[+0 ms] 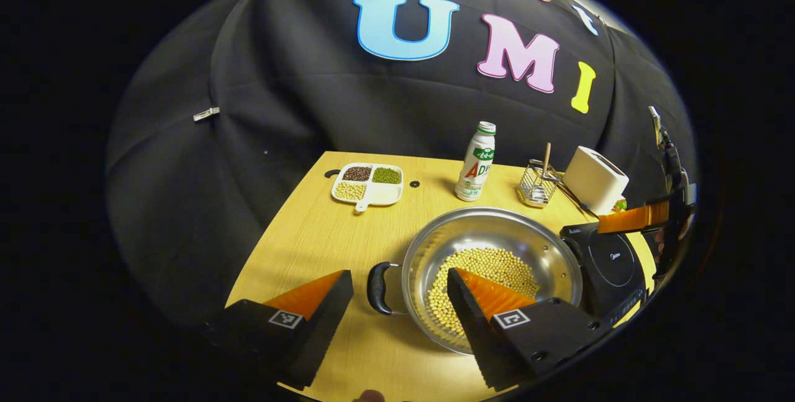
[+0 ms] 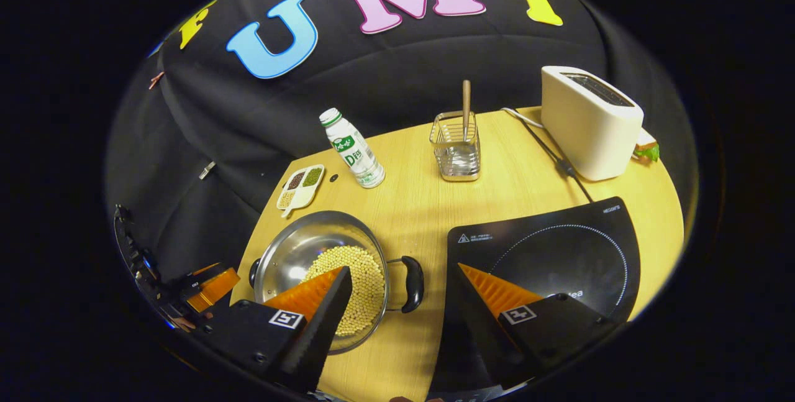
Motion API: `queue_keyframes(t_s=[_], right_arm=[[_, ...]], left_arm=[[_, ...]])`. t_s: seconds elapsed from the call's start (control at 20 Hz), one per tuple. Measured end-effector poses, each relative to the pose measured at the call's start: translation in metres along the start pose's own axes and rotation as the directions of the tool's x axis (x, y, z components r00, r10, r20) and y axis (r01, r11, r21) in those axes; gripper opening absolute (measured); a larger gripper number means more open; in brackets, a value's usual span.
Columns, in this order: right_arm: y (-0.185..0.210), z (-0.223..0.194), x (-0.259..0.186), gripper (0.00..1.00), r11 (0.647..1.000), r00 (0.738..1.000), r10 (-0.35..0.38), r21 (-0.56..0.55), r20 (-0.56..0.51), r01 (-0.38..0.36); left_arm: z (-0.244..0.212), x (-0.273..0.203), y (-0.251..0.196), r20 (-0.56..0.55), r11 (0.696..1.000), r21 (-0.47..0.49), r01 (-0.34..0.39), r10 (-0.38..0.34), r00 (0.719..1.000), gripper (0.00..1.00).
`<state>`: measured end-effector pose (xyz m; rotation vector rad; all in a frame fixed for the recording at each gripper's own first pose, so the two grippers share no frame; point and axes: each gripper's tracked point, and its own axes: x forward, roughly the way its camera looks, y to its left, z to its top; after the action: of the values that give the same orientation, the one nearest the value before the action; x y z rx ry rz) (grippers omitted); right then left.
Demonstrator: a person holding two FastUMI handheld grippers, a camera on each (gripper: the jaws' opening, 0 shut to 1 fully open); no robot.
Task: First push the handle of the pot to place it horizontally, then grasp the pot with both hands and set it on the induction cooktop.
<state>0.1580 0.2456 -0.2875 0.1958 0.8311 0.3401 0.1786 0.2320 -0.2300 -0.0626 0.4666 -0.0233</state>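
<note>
Pot (image 1: 490, 265) of beans sits on the table, just left of the cooktop (image 2: 553, 253). I hold both grippers, left (image 1: 397, 302) and right (image 2: 404, 302), spread open, each straddling a handle, grasping nothing. Risk: uneven lift tips beans out. Right gripper view shows the cooktop fully; the left gripper view clips it.

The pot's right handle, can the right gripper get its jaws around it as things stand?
Probably yes. In the right gripper view the right gripper has its jaws wide open and the pot's black handle sits in the gap between them, with bare table around it and the induction cooktop off to one side.
</note>
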Motion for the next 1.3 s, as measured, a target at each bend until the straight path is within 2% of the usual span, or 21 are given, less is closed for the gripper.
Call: queue_keyframes(t_s=[0.15,0.5,0.8,0.9,1.05,1.15,1.3], right_arm=[[-0.003,-0.014,0.019,0.99,0.998,0.999,-0.033,-0.052,-0.022,0.032],[0.008,-0.042,0.044,0.99,0.997,0.997,-0.041,-0.063,-0.063,0.037],[0.006,-0.052,0.065,0.99,0.993,0.994,-0.091,-0.079,-0.065,0.085],[0.006,-0.054,0.070,0.99,0.990,0.993,-0.108,-0.098,-0.047,0.103],[0.003,-0.052,0.077,0.97,0.982,0.991,-0.133,-0.137,-0.026,0.128],[-0.003,-0.052,0.080,0.93,0.976,0.988,-0.157,-0.159,-0.017,0.152],[-0.011,-0.055,0.083,0.69,0.970,0.983,-0.185,-0.166,-0.021,0.179]], left_arm=[[-0.012,0.021,0.011,-0.024,0.999,-0.010,0.040,-0.040,0.999,0.96],[-0.032,0.052,0.013,-0.059,0.992,-0.043,0.120,-0.123,0.991,0.95],[-0.048,0.068,0.008,-0.105,0.982,-0.086,0.171,-0.180,0.978,0.94],[-0.050,0.071,0.005,-0.108,0.979,-0.100,0.179,-0.190,0.976,0.91],[-0.051,0.075,0.003,-0.110,0.978,-0.105,0.180,-0.191,0.975,0.80],[-0.054,0.076,0.001,-0.122,0.977,-0.112,0.182,-0.195,0.973,0.72],[-0.053,0.080,0.005,-0.111,0.978,-0.128,0.162,-0.176,0.978,0.67]])
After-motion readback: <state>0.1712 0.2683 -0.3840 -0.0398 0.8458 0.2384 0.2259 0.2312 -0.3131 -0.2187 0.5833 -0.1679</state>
